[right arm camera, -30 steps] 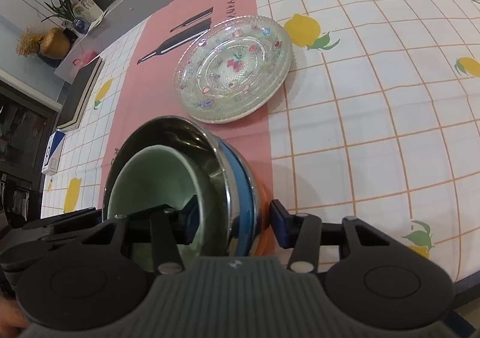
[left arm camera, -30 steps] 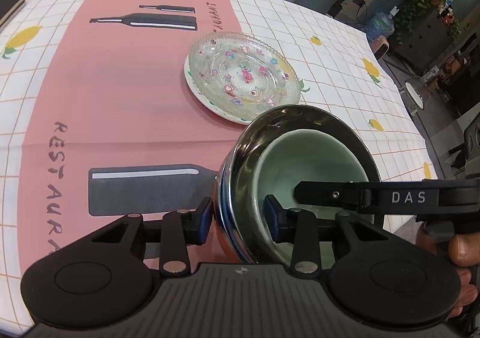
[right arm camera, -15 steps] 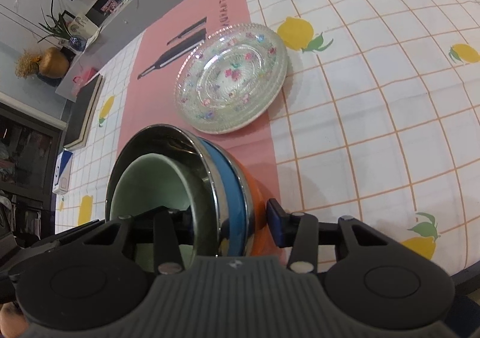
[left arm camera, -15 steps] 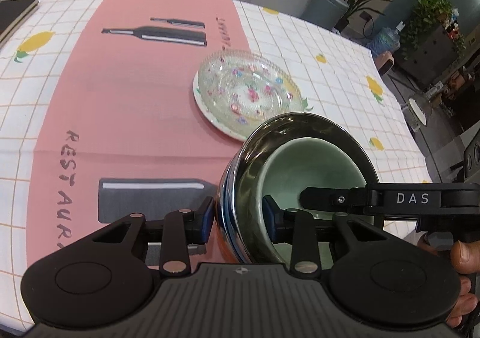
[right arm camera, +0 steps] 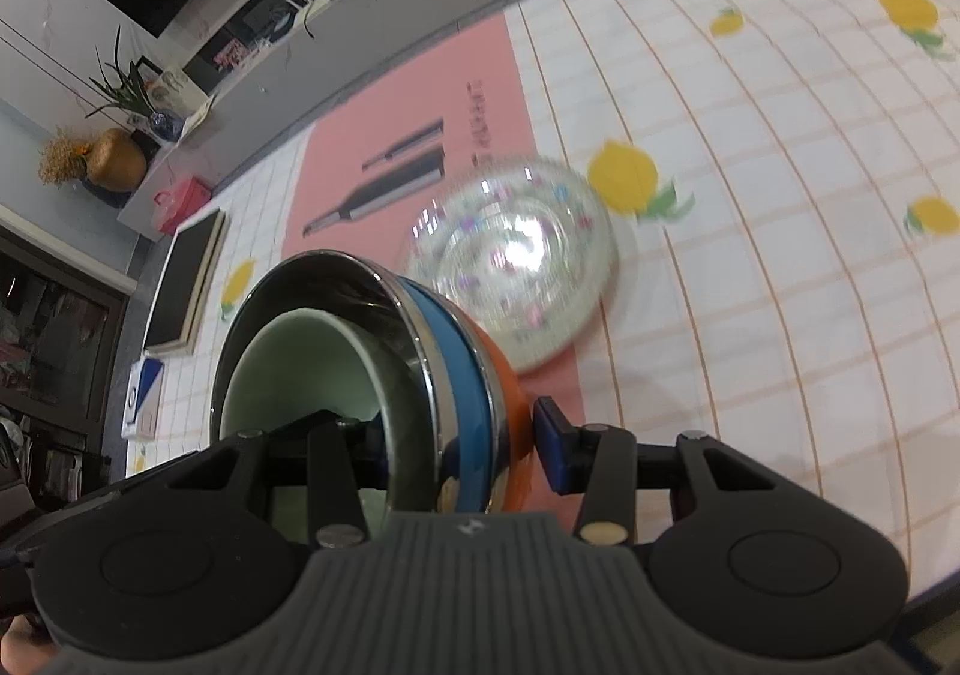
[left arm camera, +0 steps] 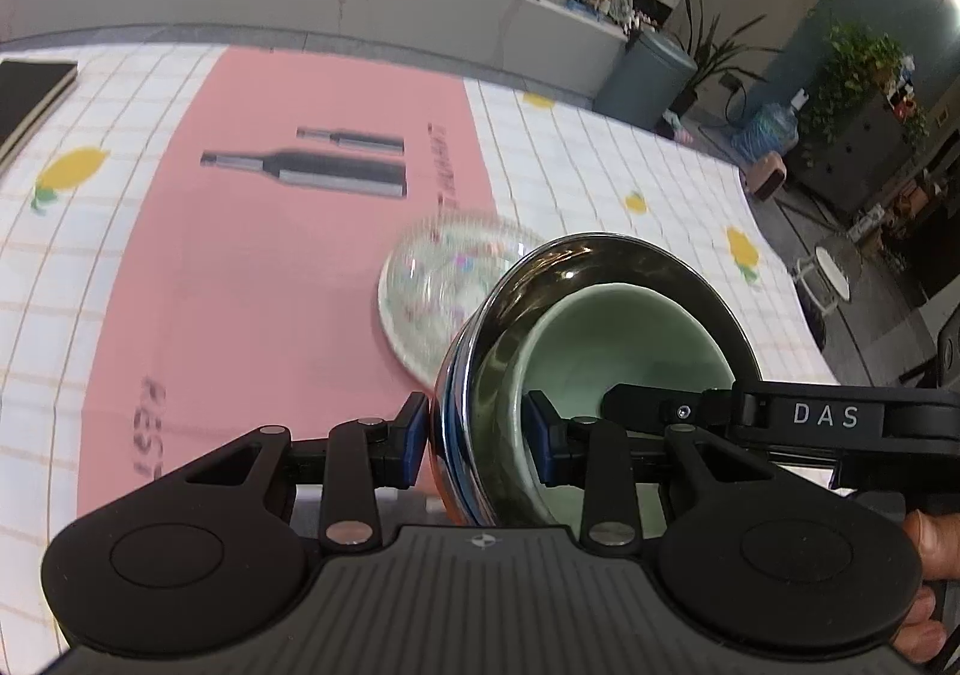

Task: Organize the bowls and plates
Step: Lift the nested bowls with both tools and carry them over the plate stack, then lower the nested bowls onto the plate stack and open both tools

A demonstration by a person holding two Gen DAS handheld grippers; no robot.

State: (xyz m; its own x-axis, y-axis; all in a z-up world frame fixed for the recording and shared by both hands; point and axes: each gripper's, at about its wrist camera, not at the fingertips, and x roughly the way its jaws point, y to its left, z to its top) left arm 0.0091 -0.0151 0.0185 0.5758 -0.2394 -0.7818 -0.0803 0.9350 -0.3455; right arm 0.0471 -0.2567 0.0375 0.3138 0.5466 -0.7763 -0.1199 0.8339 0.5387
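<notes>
Lifted since the earlier frame: nested bowl stack [left arm camera: 591, 369] now clear of the surface [left arm camera: 252, 279]. Left gripper [left arm camera: 477, 438] clamps its left rim, right gripper [right arm camera: 468, 444] its right. Steel shell, blue and orange bowls, glossy celadon inside. Patterned glass plates [right arm camera: 516, 261] already stacked; bowls need placing.

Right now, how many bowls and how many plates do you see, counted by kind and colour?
Pale green bowl: 1
Steel bowl: 1
Blue bowl: 1
Orange bowl: 1
Clear glass plate with flower pattern: 1
White plate under the glass one: 1
Total: 4 nested bowls, 2 stacked plates, 6 pieces.
</notes>
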